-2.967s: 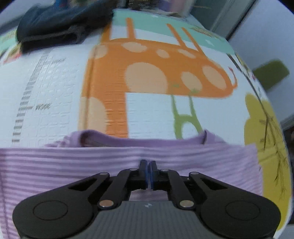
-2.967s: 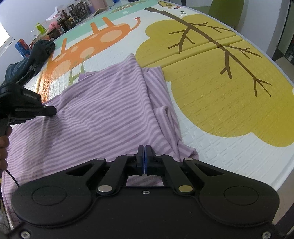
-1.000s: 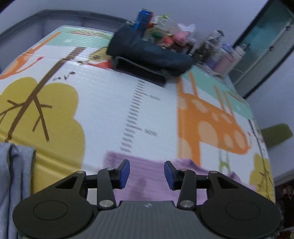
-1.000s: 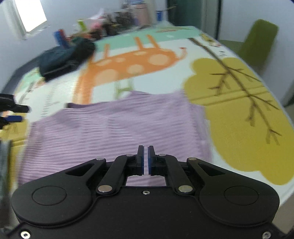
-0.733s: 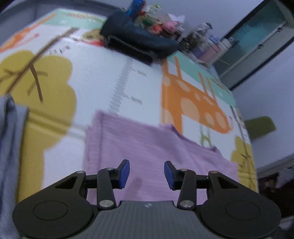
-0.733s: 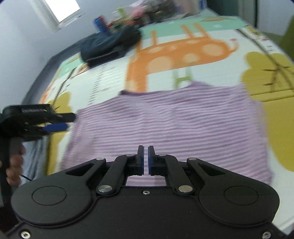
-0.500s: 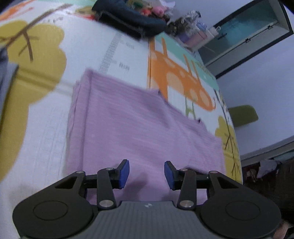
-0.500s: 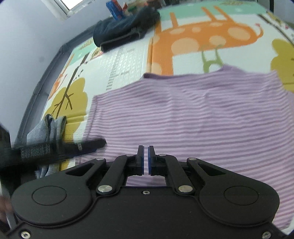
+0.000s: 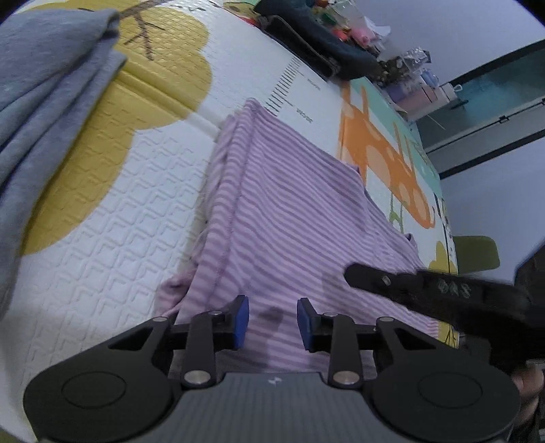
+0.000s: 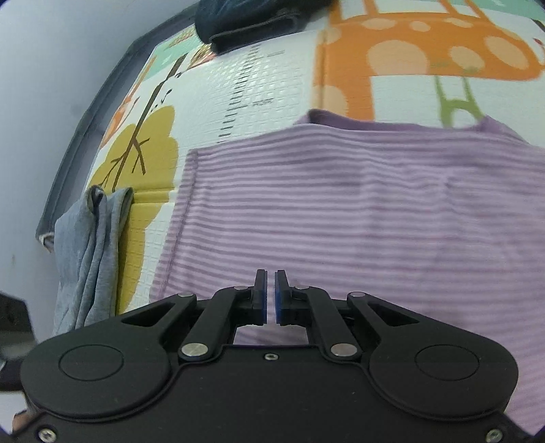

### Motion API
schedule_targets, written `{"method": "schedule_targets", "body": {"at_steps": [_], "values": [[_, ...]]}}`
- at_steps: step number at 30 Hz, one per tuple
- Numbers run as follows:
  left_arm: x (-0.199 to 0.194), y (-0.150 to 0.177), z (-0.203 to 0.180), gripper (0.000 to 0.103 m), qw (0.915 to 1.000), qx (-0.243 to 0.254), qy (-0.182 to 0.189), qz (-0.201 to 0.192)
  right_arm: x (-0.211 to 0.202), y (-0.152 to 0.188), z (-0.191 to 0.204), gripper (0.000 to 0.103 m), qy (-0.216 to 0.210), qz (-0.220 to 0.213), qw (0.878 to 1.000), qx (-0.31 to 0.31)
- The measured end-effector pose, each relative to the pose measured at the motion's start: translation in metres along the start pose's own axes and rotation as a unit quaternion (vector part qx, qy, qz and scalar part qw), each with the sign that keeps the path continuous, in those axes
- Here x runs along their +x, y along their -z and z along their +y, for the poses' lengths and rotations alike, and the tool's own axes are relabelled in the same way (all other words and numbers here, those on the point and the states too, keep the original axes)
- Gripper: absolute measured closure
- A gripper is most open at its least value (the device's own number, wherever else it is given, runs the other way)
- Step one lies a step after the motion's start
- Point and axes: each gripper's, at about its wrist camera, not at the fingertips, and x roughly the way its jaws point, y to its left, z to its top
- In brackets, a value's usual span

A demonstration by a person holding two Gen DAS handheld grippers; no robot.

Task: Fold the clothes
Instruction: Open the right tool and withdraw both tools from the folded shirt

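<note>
Surface: your work area is one play mat (image 9: pixel 112 218) printed with yellow trees and an orange giraffe; it covers the table.
Clothes, count: three. One purple striped shirt (image 10: pixel 357 218), one grey garment (image 10: pixel 88 245), one dark garment (image 10: pixel 245 20).
Shirt position: it lies spread flat mid-mat, its side seam facing the grey garment, which is apart from it at the mat's edge.
Dark garment position: far end of the mat, well apart from the shirt.
Left gripper (image 9: pixel 272 322): your jaws are partly open and closing. Shirt fabric shows below the gap; the blue pads do not press on it.
Right gripper (image 10: pixel 267 296): your jaws stand almost shut, with a thin slit between the pads. Nothing is held. It hovers over the shirt's near edge.
Left view: your right gripper's finger crosses over the shirt's right part.
</note>
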Motion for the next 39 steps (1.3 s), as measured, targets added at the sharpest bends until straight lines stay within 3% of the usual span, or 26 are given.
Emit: {"method": "schedule_targets", "body": {"at_steps": [3,12,21,26,32,35,39], "values": [[-0.004,0.013,0.003,0.055,0.9997,0.004,-0.024,-0.001,0.015,-0.010,0.000,0.098,0.002,0.015,1.000,0.004],[-0.021,0.045,0.032,0.058,0.9984,-0.050,-0.023,-0.011,0.044,-0.043,-0.014,0.101,0.011,0.023,1.000,0.014],[-0.027,0.058,0.032,0.062,0.9975,-0.047,-0.046,-0.025,0.058,-0.082,-0.021,0.101,0.031,0.001,0.999,0.020],[-0.026,0.058,0.022,0.061,0.9976,-0.013,-0.065,-0.021,0.063,-0.101,-0.025,0.102,0.023,-0.004,0.999,0.042],[-0.027,0.060,0.018,0.052,0.9979,0.002,-0.062,-0.021,0.064,-0.113,-0.023,0.102,0.027,-0.014,0.998,0.057],[-0.026,0.061,0.010,0.048,0.9969,0.034,-0.069,-0.017,0.046,-0.111,-0.019,0.097,0.017,-0.047,0.998,0.050],[-0.022,0.061,-0.001,0.025,0.9959,0.063,-0.064,-0.005,0.010,-0.099,-0.017,0.096,-0.014,-0.084,0.996,0.034]]}}
